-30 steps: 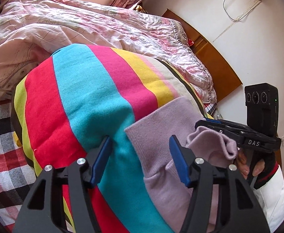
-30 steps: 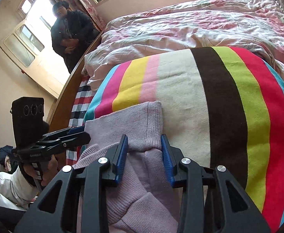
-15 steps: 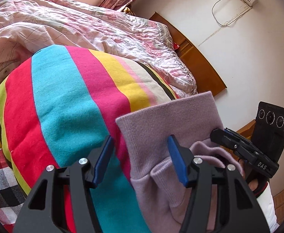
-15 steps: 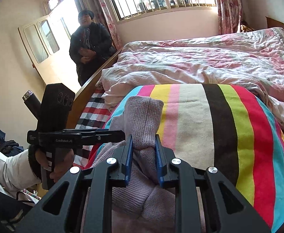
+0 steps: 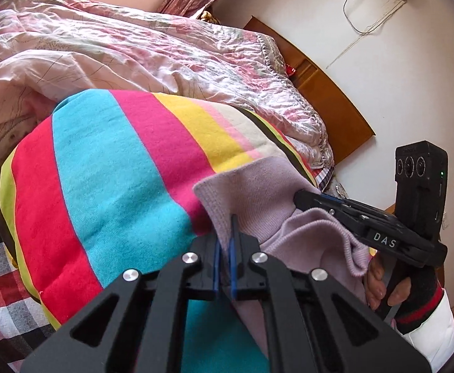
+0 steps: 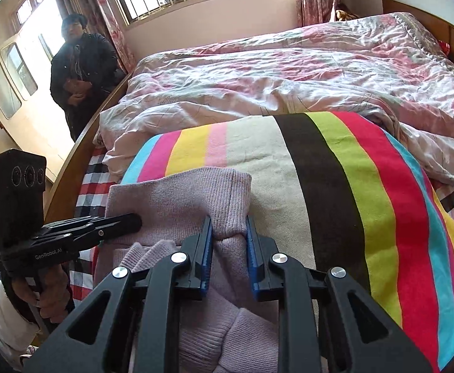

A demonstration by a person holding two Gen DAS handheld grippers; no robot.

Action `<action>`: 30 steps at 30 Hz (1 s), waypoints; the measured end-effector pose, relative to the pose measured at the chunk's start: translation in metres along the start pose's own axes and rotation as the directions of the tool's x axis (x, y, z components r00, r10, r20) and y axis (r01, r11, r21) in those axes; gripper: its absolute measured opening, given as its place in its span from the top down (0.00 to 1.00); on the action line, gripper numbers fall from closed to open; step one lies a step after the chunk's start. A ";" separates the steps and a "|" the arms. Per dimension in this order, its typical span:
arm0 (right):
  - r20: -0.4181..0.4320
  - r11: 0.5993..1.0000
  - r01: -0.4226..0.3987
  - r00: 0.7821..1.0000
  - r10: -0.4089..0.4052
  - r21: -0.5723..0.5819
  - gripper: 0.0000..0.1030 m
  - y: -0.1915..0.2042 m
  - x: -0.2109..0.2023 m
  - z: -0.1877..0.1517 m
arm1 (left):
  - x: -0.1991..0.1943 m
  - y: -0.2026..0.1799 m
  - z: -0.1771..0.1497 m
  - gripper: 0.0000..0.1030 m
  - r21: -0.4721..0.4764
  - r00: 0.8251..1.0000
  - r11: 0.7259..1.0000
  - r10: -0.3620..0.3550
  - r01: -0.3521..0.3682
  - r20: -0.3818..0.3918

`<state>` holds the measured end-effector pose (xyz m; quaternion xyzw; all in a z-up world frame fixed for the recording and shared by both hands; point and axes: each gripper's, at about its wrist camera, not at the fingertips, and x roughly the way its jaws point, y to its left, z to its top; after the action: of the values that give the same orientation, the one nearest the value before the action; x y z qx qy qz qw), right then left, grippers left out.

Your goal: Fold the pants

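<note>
- Left hand-held gripper (image 5: 224, 242): jaws just closed, pinched tight on ribbed edge of the lilac knit pants (image 5: 251, 199), thin layer of fabric between the blue pads.
- Right hand-held gripper (image 6: 228, 233): clamped on a thicker bunch of the same pants, the cuff corner nearest the beige stripe; jaws not fully together because of the bulk.
- Pants lie at near edge of striped blanket (image 6: 335, 186) on the bed, far end flat, near part rumpled under both tools.
- Pink quilt (image 6: 289, 71) heaped behind blanket; a person (image 6: 80, 71) stands by the window, well apart.
- Risk: L grip is near the hem edge, so knit may slip out on a pull.
- Risk: R may have caught one layer only, so fold would come out skewed.
- Risk: uneven lift L vs R would twist the leg; fabric may drag on the blanket & bunch.
</note>
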<state>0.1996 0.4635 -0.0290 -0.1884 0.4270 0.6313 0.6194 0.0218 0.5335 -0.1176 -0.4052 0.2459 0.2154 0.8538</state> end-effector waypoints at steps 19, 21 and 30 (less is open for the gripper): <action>-0.013 0.875 0.194 0.975 -0.223 -0.444 0.66 0.113 -0.103 -0.170 | -0.027 -0.049 -0.051 0.50 0.059 0.983 0.990 -0.120 0.130 -0.142; -0.029 0.830 0.239 0.956 -0.293 -0.503 0.70 0.116 -0.083 -0.179 | -0.021 -0.043 -0.052 0.50 0.031 0.981 0.992 -0.119 0.125 -0.153; 0.101 0.911 0.236 0.972 -0.214 -0.339 0.97 0.099 -0.103 -0.174 | -0.036 -0.042 -0.055 0.42 -0.019 0.963 0.974 -0.225 0.224 -0.150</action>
<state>0.0723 0.2778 -0.0183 -0.3236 0.2646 0.6267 0.6576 0.0041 0.4591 -0.1020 -0.4463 0.2623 0.0860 0.8513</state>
